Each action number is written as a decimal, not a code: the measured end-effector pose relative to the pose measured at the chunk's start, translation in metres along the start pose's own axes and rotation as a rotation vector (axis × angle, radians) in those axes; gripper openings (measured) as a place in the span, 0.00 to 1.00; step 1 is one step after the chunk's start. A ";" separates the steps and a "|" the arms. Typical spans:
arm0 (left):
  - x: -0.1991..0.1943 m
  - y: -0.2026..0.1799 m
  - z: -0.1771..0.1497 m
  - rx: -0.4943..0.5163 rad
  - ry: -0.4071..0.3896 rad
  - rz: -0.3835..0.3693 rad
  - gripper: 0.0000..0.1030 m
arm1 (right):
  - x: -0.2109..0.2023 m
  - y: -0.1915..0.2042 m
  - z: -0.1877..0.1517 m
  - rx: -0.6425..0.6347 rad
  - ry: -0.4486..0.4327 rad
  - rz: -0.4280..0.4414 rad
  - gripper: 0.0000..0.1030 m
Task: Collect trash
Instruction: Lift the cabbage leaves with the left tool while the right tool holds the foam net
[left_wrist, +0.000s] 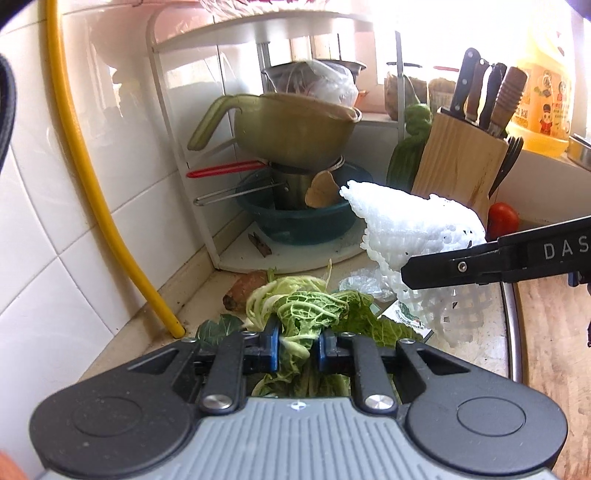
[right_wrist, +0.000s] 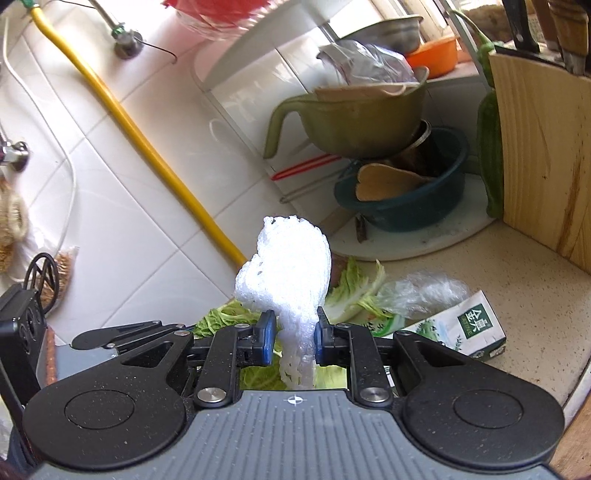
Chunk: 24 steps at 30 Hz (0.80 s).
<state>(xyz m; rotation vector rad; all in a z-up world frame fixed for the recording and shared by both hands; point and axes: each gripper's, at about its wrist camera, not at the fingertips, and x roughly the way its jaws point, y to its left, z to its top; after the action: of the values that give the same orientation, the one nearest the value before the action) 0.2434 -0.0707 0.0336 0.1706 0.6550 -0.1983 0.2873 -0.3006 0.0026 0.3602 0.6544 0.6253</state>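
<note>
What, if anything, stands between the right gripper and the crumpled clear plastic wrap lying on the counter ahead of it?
The right gripper is already shut on the white foam net, which rises in front of it. Loose cabbage leaves lie on the counter just before the plastic wrap.

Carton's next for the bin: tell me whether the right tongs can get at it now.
Probably not yet: the right tongs are shut on the foam net. The milk carton lies uncovered on the counter, otherwise reachable.

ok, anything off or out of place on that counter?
Yes: scraps lie loose on the counter: cabbage leaves, crumpled plastic wrap, a flattened carton. The left gripper is shut on a cabbage leaf; the right gripper is shut on white foam netting.
</note>
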 end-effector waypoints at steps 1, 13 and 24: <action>-0.003 0.000 0.000 -0.001 -0.005 0.002 0.17 | -0.001 0.002 0.001 -0.004 -0.002 0.002 0.25; -0.028 0.005 0.004 -0.016 -0.070 0.009 0.16 | -0.016 0.024 0.010 -0.038 -0.045 0.027 0.25; -0.042 0.012 0.016 -0.031 -0.128 0.002 0.15 | -0.031 0.039 0.025 -0.068 -0.115 0.022 0.25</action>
<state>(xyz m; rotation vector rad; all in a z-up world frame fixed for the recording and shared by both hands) 0.2232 -0.0574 0.0730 0.1274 0.5305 -0.1957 0.2682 -0.2942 0.0545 0.3377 0.5190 0.6413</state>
